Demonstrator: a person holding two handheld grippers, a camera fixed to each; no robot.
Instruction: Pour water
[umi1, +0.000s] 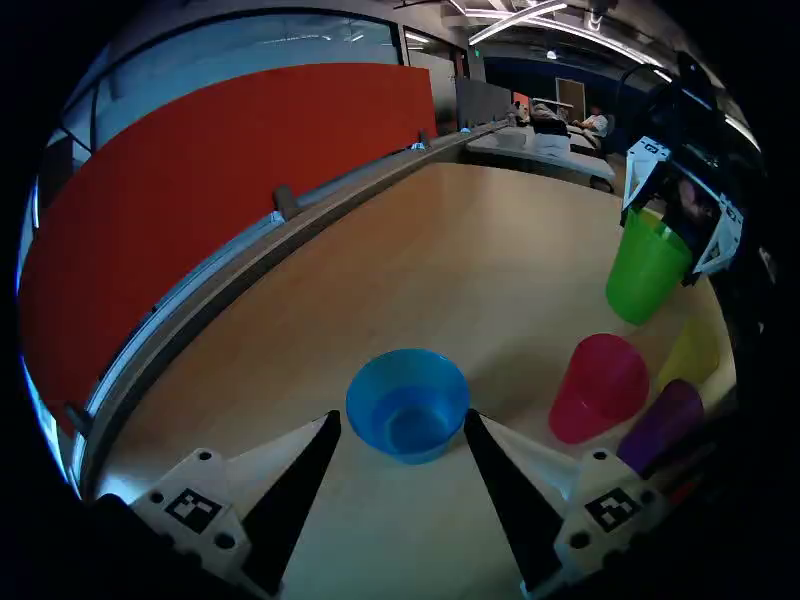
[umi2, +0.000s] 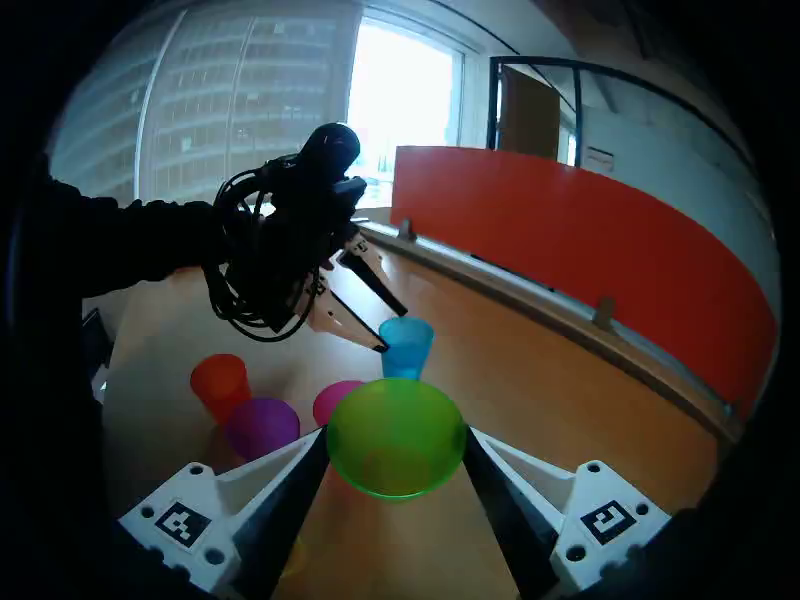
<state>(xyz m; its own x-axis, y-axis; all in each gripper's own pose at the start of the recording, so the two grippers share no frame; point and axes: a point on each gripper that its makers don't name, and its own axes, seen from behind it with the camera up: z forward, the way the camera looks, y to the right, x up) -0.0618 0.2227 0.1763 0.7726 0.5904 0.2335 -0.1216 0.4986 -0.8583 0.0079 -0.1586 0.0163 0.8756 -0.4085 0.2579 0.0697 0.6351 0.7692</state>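
**Two cups between jaws; bare bench beyond**

Left gripper (umi1: 402, 414): jaws spread close about the blue cup (umi1: 408, 403), upright on the bench (umi1: 450, 250); contact cannot be told. Right gripper (umi2: 397, 432): jaws pinch the green cup (umi2: 397, 445). Pink cup (umi1: 600, 388) and purple cup (umi1: 662, 425) near the bench edge. Farther, bare wood runs to the rail (umi1: 330, 195) and red partition (umi1: 200, 200).

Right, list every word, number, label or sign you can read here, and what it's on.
No readable text anywhere.
Black-and-white square markers on the left gripper and right gripper: patterns, not words.
Pale sheet on the far wall: too small to read.
The blue cup and green cup are plain.
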